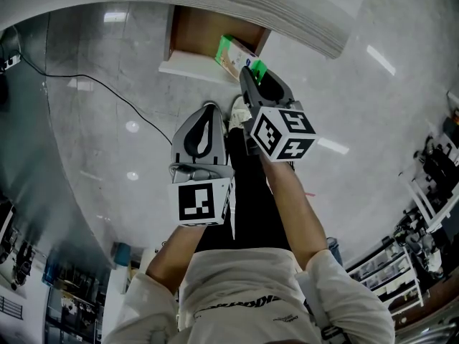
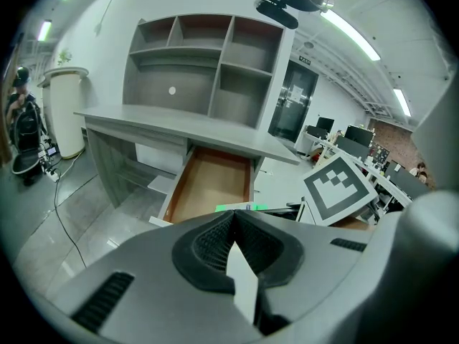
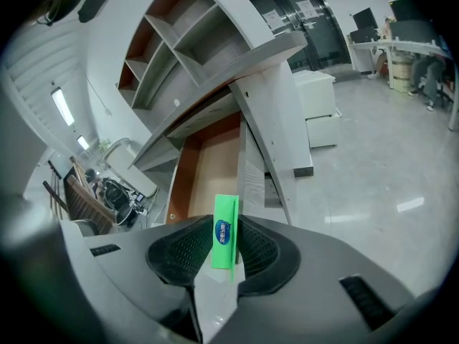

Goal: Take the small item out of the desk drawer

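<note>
1. While two tools are in play here, only one is doing any work: the right tool (image 3: 224, 246) is clamped on one small green box (image 3: 225, 231), both pads pressing its flat sides, blue logo facing out.
2. Left tool (image 2: 233, 217) has its jaws closed together with nothing in them. It's held just beside the right one and a bit further back from the desk.
3. Where the box is: from the head view it sits at the front right corner of the one open drawer (image 1: 197, 38), right at the tip of the right tool. Honestly can't tell whether it's down inside or lifted above the rim.
4. Drawer count is one, pulled out, brown wood bottom, and I can't spot anything else lying in it.
5. Above the drawer there's the grey tabletop (image 2: 179, 127), and on it one shelf unit (image 2: 208, 63). I count five cubbies: two small on top left, one wide below them, two stacked on the right.
6. Two marker cubes, one per tool: left cube (image 1: 201, 201) and right cube (image 1: 283, 131).
7. One black cable (image 1: 107, 92) snakes across the shiny floor (image 1: 107, 156) left of the desk.
</note>
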A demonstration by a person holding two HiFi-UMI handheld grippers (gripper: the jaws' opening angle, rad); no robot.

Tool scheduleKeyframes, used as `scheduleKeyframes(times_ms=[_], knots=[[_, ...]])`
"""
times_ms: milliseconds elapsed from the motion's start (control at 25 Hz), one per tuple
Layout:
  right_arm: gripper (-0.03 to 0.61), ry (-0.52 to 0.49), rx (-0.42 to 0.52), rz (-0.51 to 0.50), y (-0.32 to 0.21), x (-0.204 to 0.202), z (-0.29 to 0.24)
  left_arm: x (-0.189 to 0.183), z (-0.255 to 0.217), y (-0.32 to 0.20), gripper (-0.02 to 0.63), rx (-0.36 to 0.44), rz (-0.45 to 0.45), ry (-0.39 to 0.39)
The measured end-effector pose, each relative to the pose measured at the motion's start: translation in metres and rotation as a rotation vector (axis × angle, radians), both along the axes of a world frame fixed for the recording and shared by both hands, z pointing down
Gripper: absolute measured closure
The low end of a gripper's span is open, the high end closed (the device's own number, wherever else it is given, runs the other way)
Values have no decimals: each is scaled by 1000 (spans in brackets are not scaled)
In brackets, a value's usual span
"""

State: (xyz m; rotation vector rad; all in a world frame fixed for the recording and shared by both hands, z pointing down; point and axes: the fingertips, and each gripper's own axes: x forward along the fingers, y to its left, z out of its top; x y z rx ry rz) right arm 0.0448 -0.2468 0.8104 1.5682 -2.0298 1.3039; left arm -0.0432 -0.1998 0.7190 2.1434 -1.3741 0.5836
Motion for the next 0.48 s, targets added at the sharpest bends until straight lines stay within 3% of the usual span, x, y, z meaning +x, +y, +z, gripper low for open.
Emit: scheduleKeyframes(times_ms=[480], knots=[[466,-16,56,-1,4,2,-49,-6,-37,9,598,61,10,0]])
